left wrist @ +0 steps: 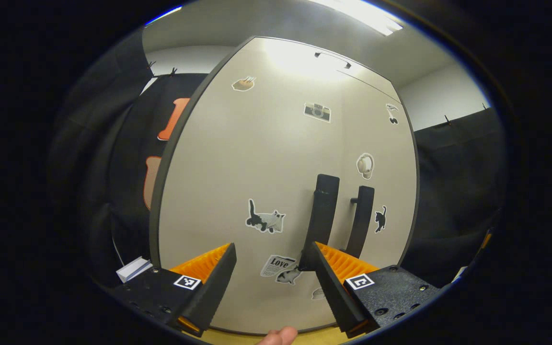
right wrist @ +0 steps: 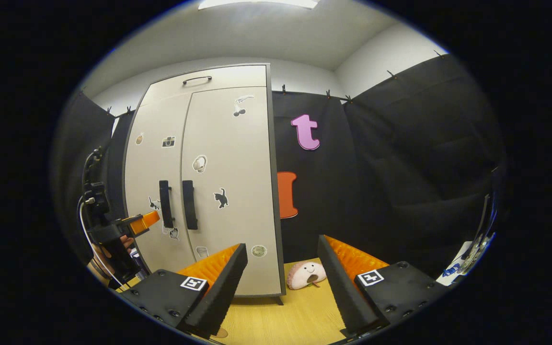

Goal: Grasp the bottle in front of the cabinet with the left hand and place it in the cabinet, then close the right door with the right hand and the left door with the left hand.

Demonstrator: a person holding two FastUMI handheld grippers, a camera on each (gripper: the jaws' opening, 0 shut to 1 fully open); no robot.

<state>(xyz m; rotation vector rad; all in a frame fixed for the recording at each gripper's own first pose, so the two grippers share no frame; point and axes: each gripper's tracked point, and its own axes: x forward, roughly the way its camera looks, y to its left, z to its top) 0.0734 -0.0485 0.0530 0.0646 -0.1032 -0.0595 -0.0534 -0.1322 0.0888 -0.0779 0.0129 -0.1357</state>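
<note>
Both cabinet (right wrist: 209,191) doors look shut, left door (left wrist: 257,182) and right door (left wrist: 376,158) flush, with the two dark handles (right wrist: 176,205) side by side at the middle seam. Bottle not to be seen, most likely behind the closed doors, but cannot confirm. Left gripper (left wrist: 272,282) close before the left door, jaws wide and holding nothing, its right tip just beside the left handle (left wrist: 323,215). Right gripper (right wrist: 281,282) farther back over the wooden tabletop (right wrist: 285,316), jaws wide and empty also, pointing past the cabinet's right edge toward a small plush toy (right wrist: 307,275). Possible trouble from here: pushing more with the left gripper could shift or rock the light cabinet; a tip catching the handle while pulling away could draw the left door open again.
</note>
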